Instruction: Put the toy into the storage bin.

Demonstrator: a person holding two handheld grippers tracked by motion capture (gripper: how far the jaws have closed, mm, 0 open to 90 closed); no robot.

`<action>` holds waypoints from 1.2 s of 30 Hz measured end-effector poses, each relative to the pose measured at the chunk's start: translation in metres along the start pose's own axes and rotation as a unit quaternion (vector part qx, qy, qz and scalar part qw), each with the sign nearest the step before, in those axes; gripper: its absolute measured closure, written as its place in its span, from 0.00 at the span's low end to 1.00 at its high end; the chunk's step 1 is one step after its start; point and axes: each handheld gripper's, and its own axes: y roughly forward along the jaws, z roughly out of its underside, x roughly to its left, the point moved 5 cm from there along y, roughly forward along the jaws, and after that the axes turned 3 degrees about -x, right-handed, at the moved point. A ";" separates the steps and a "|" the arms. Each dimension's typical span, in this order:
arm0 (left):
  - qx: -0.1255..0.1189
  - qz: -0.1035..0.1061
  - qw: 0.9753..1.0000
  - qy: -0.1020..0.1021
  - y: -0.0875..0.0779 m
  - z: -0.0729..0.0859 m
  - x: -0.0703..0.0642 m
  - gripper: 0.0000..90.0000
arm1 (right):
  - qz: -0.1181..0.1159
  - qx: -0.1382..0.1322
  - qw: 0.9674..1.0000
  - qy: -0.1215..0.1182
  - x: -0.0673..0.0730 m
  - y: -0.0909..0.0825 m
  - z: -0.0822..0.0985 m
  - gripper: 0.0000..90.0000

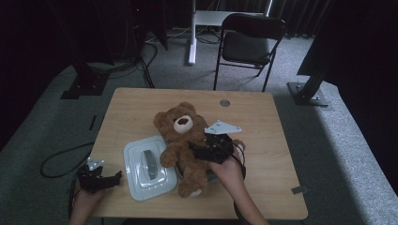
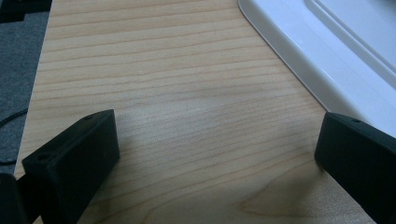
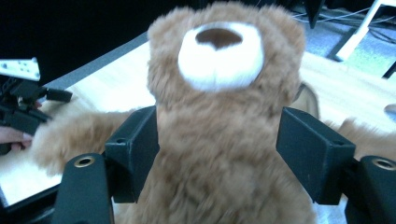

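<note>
Hand-held gripper on the right (image 1: 199, 151) sits over the teddy bear (image 1: 184, 140) in the middle of the high view. Its jaws are apart, one on each side of the bear's tummy, not squeezing it. The bear lies on the worktop (image 1: 263, 140), beside a white lid (image 1: 145, 166). At the lower left, the left hand-held gripper (image 1: 115, 177) has its jaws wide apart over bare wood.

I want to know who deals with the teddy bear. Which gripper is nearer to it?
Right. The right gripper sits over the teddy bear, open, its fingers either side of the body. The left gripper waits beyond the white lid, at the table edge.
</note>
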 end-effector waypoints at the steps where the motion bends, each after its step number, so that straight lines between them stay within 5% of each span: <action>1: 0.000 0.000 1.000 0.000 0.000 0.000 0.000 0.01 | -0.001 -0.003 1.000 0.002 -0.001 0.000 -0.003 0.30; 13: 0.000 0.000 1.000 0.000 0.000 0.000 0.000 0.01 | -0.002 -0.013 1.000 0.004 -0.003 0.016 -0.040 0.27; 21: 0.000 0.000 1.000 0.000 0.000 0.000 0.000 0.01 | -0.004 -0.002 1.000 0.018 -0.007 0.043 -0.059 0.25; 36: 0.000 0.000 1.000 0.000 0.000 0.000 0.000 0.01 | 0.002 0.074 0.997 0.021 -0.012 0.090 -0.041 0.26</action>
